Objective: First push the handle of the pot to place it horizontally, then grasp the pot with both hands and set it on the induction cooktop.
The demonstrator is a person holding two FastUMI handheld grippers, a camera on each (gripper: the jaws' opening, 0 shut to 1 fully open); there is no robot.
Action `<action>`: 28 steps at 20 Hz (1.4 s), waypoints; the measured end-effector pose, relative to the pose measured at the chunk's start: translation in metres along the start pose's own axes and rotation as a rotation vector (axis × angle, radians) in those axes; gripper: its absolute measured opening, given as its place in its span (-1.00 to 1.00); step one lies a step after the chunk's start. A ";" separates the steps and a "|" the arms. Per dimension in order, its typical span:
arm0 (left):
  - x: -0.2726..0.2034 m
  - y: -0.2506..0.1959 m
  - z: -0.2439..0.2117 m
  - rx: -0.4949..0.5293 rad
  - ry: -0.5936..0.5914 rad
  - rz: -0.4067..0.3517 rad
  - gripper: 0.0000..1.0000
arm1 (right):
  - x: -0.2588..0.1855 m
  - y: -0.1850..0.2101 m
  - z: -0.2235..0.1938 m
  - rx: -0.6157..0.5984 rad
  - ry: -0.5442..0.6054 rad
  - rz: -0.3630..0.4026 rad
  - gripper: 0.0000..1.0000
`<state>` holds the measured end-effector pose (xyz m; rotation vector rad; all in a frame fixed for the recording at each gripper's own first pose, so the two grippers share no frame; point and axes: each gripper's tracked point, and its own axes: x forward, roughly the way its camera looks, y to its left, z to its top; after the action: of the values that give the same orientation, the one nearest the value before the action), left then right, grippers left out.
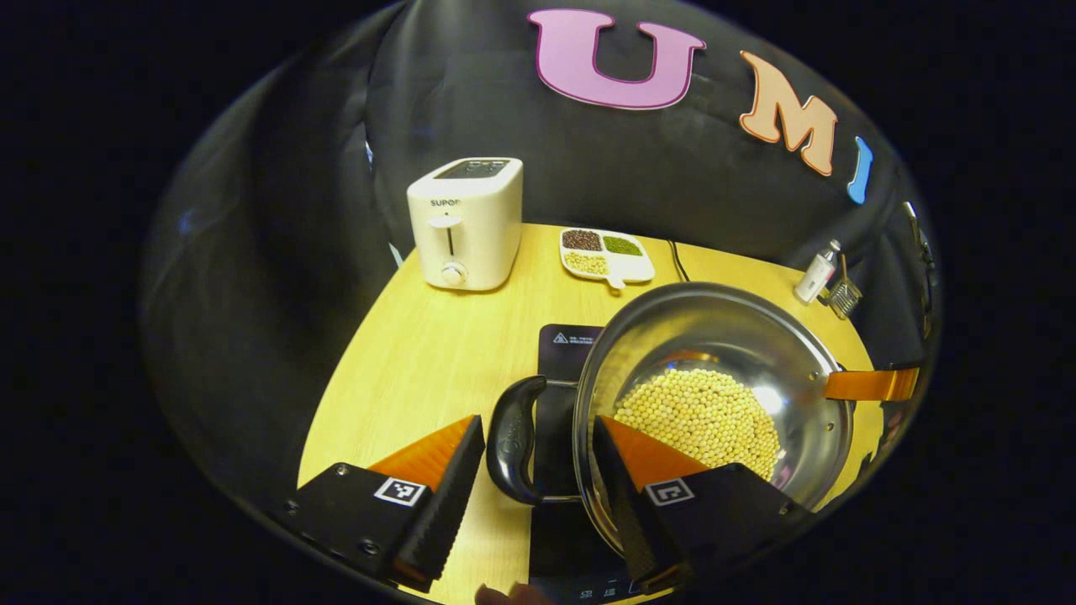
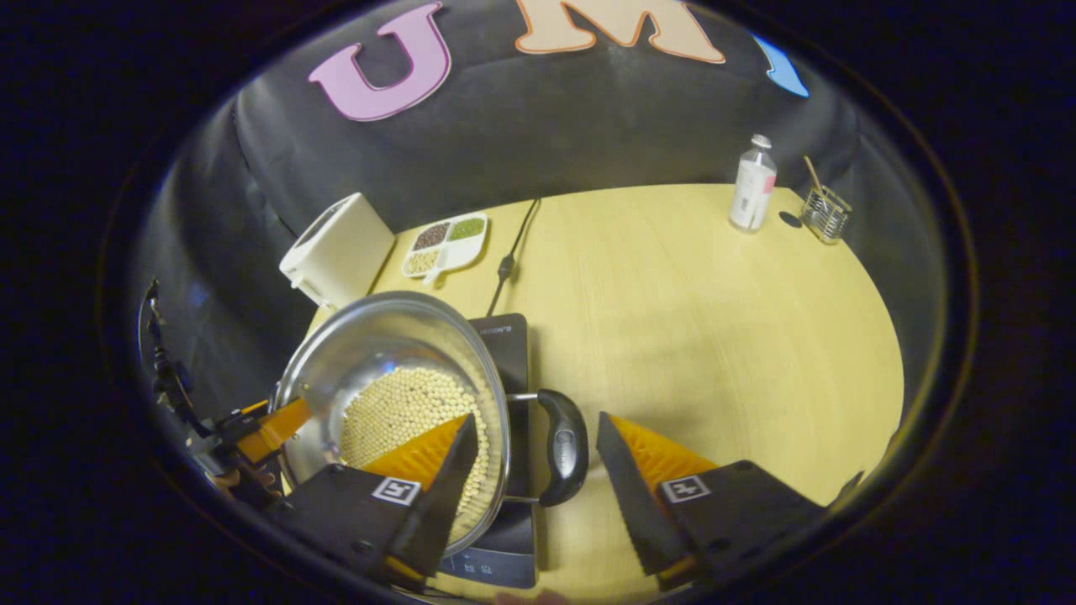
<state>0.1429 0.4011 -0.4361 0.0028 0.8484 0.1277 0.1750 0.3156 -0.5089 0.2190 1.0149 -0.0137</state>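
A steel pot [image 1: 782, 336] holding soybeans [image 1: 702, 416] sits over the black induction cooktop [image 1: 565, 349]; I cannot tell whether it rests on it. My left gripper [image 1: 538, 424] is open and straddles the pot's black side handle [image 1: 513, 437], with one finger inside the rim and the other outside on the table side. My right gripper [image 2: 535, 418] is open around the opposite black handle [image 2: 563, 445] of the pot [image 2: 370, 336], one finger over the beans [image 2: 395, 407]. Each view also shows the other gripper's orange finger at the far rim [image 1: 870, 384] [image 2: 273, 428].
A white toaster [image 1: 465, 220] and a divided dish of beans [image 1: 605, 254] stand at the back of the wooden table [image 2: 714, 336]. A power cord [image 2: 513, 244] runs to the cooktop [image 2: 504, 336]. A small bottle [image 2: 752, 185] and a wire holder [image 2: 825, 214] stand at the far right.
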 end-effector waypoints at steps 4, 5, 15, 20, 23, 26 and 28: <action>-0.038 -0.002 0.022 0.018 -0.073 0.097 0.70 | -0.023 -0.017 0.013 -0.023 -0.054 0.033 0.92; -0.049 -0.007 0.026 0.027 -0.088 0.106 0.80 | -0.032 -0.024 0.019 -0.022 -0.072 0.042 0.92; -0.180 -0.118 0.072 0.077 -0.335 0.161 0.83 | -0.141 -0.135 0.056 -0.096 -0.300 0.052 0.86; -0.240 -0.186 0.084 0.025 -0.425 0.096 0.82 | -0.211 -0.146 0.075 -0.145 -0.439 0.090 0.93; -0.274 -0.213 0.105 0.051 -0.501 0.054 0.82 | -0.260 -0.149 0.098 -0.151 -0.551 0.092 0.86; -0.311 -0.238 0.127 0.085 -0.586 0.001 0.82 | -0.314 -0.144 0.113 -0.158 -0.651 0.087 0.86; -0.341 -0.248 0.139 0.093 -0.640 -0.022 0.82 | -0.354 -0.142 0.114 -0.182 -0.708 0.079 0.92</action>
<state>0.0514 0.1233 -0.1021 0.1164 0.2142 0.0591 0.0680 0.1238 -0.1773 0.0741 0.2983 0.0688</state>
